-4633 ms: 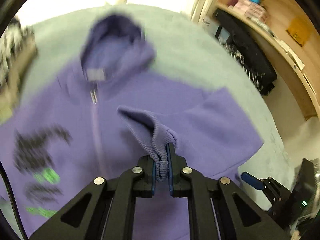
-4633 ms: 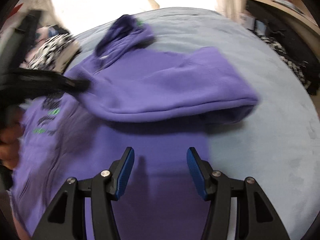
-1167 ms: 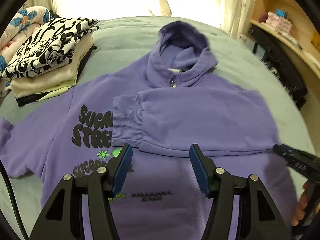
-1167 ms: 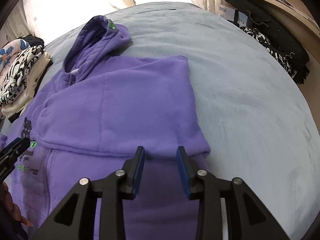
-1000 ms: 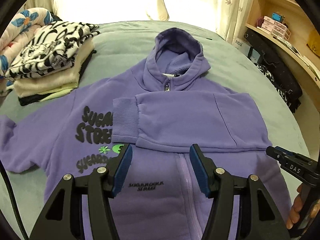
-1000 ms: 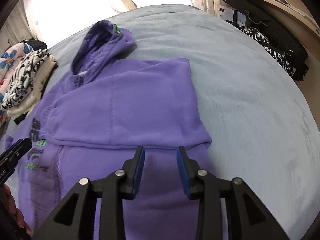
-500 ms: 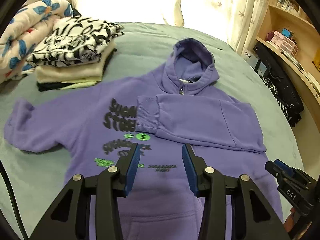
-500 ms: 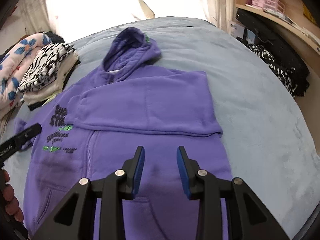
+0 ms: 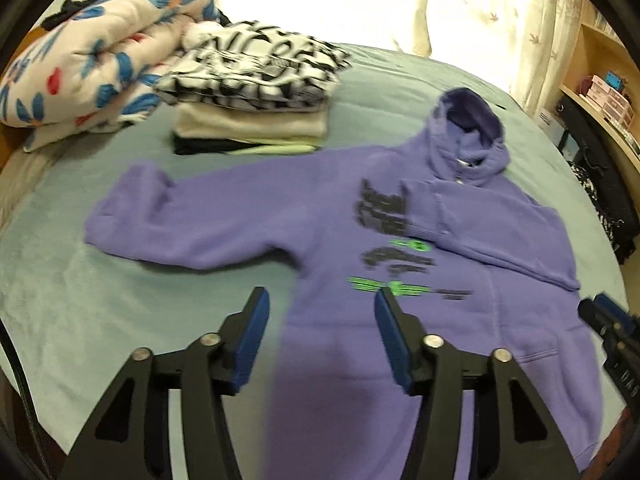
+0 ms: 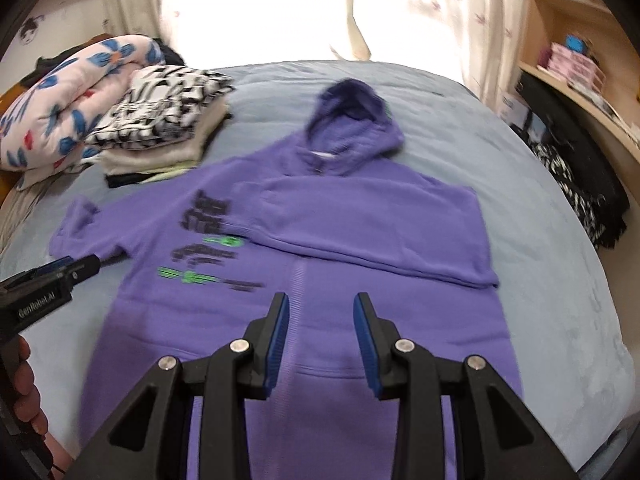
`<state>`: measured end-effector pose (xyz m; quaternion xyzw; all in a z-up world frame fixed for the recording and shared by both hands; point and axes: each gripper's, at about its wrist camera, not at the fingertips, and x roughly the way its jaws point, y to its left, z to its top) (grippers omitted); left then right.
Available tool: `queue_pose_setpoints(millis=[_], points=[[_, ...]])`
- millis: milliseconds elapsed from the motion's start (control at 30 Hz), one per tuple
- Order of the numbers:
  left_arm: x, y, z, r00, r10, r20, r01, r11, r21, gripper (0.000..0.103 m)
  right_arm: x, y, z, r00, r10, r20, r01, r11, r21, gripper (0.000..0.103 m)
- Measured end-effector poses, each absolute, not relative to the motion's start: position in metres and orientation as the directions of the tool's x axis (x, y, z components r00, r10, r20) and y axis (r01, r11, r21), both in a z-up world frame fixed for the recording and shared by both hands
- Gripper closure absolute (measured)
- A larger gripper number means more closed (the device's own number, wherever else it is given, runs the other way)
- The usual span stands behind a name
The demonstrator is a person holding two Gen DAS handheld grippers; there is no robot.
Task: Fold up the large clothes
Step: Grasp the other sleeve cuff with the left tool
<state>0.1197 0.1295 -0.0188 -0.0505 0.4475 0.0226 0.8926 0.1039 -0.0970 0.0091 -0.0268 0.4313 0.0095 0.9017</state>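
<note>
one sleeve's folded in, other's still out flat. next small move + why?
Probably take the left gripper over to the cuff of the outstretched sleeve and grasp it. The hoodie lies flat on the bed with only the other sleeve folded across the chest. Both grippers are empty; the left's jaws have just been opening with nothing between them.

The left gripper point(image 10: 48, 280) reads "GenRobot.AI"; the hoodie point(image 10: 360, 232) print is blurred.

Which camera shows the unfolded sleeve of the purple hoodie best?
The left wrist view: the unfolded sleeve lies whole across the bed. The right wrist view shows only its cuff end, partly behind the left gripper.
</note>
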Motion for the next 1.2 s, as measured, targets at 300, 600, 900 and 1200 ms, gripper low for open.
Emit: queue_pose_setpoints(millis=[300, 600, 900, 1200], points=[[0.121, 0.247, -0.029, 0.613, 0.027, -0.790, -0.176, 0.979, -0.103, 0.039, 0.122, 0.019, 0.018, 0.686, 0.014, -0.727, -0.133, 0.985, -0.107, 0.062], [0.139, 0.369, -0.076, 0.605, -0.027, -0.795, -0.309, 0.913, -0.266, 0.039, 0.166, 0.113, -0.003, 0.683, -0.004, -0.730, -0.177, 0.969, -0.171, 0.062], [0.161, 0.448, -0.116, 0.621, -0.095, -0.778, -0.394, 0.820, -0.415, 0.039, 0.201, 0.183, -0.046, 0.645, -0.028, -0.764, -0.237, 0.943, -0.235, 0.062], [0.197, 0.468, -0.143, 0.578, -0.108, -0.809, -0.436, 0.797, -0.417, 0.039, 0.215, 0.205, -0.074, 0.606, -0.020, -0.795, -0.254, 0.942, -0.218, 0.062]])
